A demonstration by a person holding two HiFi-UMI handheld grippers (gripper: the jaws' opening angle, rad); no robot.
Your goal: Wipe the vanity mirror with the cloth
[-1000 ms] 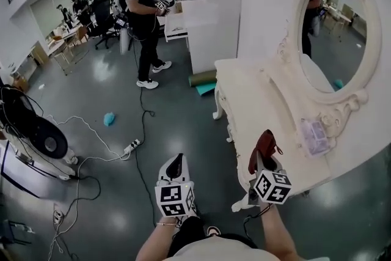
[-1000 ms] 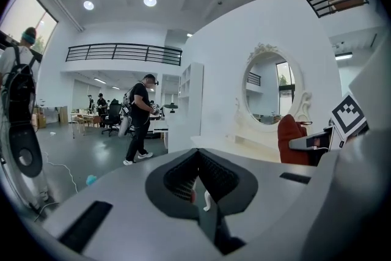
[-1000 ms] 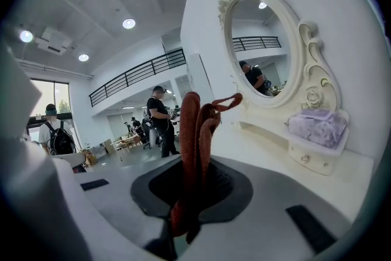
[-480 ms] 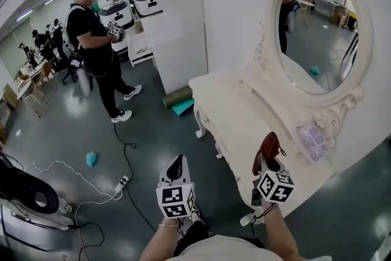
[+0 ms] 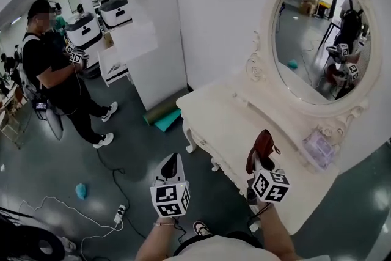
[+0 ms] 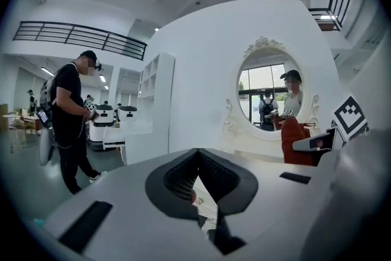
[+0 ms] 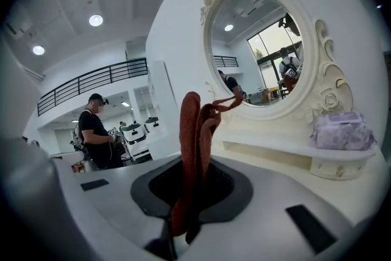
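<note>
- Cloth point(image 5: 264, 145), dark red and bunched, is sitting pinched between my right jaws, with its loose end standing up past their tips.
- My right gripper point(image 5: 261, 159) is clenching that cloth and hovering over the near edge of the white table point(image 5: 220, 122).
- In the right gripper view the cloth point(image 7: 194, 131) is rising as a folded strip straight out of the jaws, and a thin tag of it is curling toward the mirror point(image 7: 256, 52).
- Across the table from me the mirror point(image 5: 308, 40) is standing upright, an oval glass in a carved white frame, and the cloth is staying well apart from the glass.
- My left gripper point(image 5: 173, 162) is hanging over the dark floor point(image 5: 122, 150), left of the table, and its jaws are pressing together with nothing between them.
- In the left gripper view the black pads of my left gripper point(image 6: 197, 151) are meeting at their tips, and the mirror point(image 6: 269, 95) is showing beyond them.
- A pale purple packet point(image 5: 319, 147) is lying on the table just below the right side of the frame; it is also showing in the right gripper view point(image 7: 342, 130).
- The glass is reflecting me and both grippers.
- A person in black point(image 5: 52, 70) is standing well apart on my left, holding something with square markers.
- A green roll point(image 5: 160, 112) is lying at the foot of the wall, near the table's far end.
- A power strip point(image 5: 119, 213) is lying on the floor with a cable running from it.
</note>
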